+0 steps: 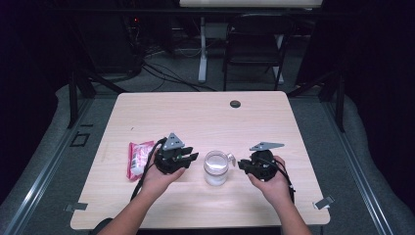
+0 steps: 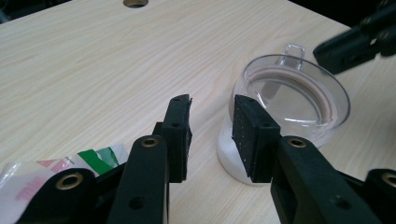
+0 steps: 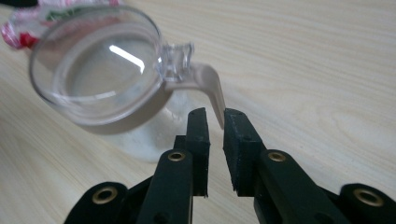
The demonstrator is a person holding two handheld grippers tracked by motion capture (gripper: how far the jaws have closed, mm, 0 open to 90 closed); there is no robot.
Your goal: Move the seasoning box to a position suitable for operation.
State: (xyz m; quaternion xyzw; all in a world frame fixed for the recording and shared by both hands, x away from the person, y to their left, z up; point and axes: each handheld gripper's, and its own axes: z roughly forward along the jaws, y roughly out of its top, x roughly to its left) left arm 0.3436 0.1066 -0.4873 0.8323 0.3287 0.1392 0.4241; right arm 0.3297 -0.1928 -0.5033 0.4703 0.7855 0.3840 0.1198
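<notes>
Sitting near desk (image 1: pixel 147 112) front edge: clear jar (image 1: pixel 216 168), tan flip lid. Left gripper (image 2: pixel 212 122) gaping beside it; right gripper (image 3: pixel 215 122) gaping around lid tab (image 3: pixel 212 91).

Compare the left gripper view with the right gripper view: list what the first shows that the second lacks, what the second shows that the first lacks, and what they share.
Left gripper view alone: the table's round cable hole, and the right gripper's black tip near the jar's far side.

Right gripper view alone: the jar's beige latch lever, hanging just above the gap between that gripper's parted jaws.

Shared: the clear lidded jar, the red and white packet, and the light wooden table.
</notes>
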